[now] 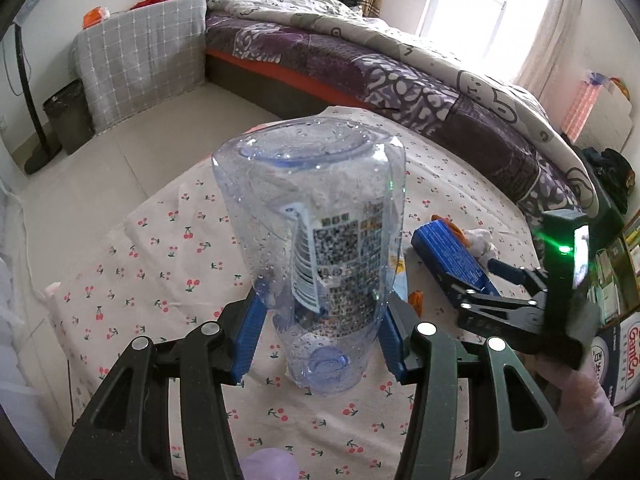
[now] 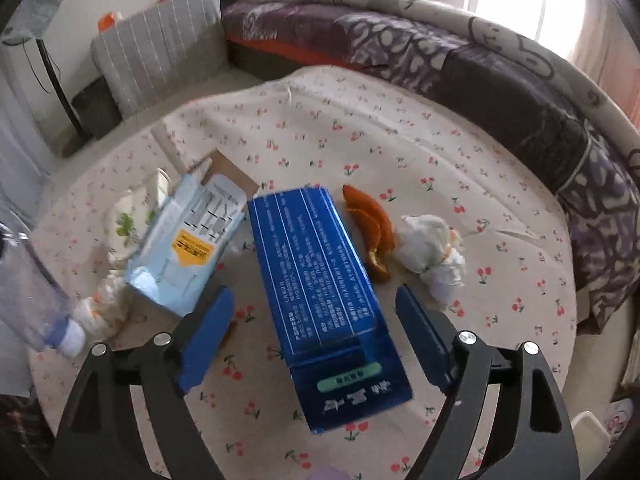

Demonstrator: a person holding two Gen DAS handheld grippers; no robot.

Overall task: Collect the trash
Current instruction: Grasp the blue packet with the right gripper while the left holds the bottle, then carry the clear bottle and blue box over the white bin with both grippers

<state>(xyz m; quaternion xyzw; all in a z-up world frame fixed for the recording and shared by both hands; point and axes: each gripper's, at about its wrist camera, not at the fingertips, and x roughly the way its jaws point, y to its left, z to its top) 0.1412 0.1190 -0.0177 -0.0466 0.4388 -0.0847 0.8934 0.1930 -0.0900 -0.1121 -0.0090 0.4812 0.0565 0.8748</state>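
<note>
A clear plastic bottle (image 1: 316,240), empty but beaded with droplets inside, is clamped between the blue pads of the left gripper (image 1: 320,332). It is held upside down, base up and blue-ringed neck pointing toward the counter (image 1: 168,240), and a torn label with a barcode and square code wraps its middle. From the right wrist view the same bottle shows at the far left edge, its white cap (image 2: 72,340) lowest and hanging over the cloth.

The right gripper (image 2: 316,336) stands wide apart over a dark blue carton (image 2: 320,280) that lies flat on the counter. The carton sits between the two blue pads without either pad touching it, so nothing is held there.

Just left of the blue carton lies an opened light-blue box (image 2: 188,248) with a yellow sticker and its flaps spread. Beyond that box is a crumpled pale wrapper (image 2: 128,224). Just right of the carton lies an orange peel (image 2: 372,228), and beside the peel a wad of white tissue (image 2: 432,256).

All of it rests on a cherry-print cloth covering the counter. Behind the counter stands a bed (image 1: 400,76) with a purple patterned quilt, and a dark waste bin (image 1: 66,116) sits on the floor beside a checked cover.
</note>
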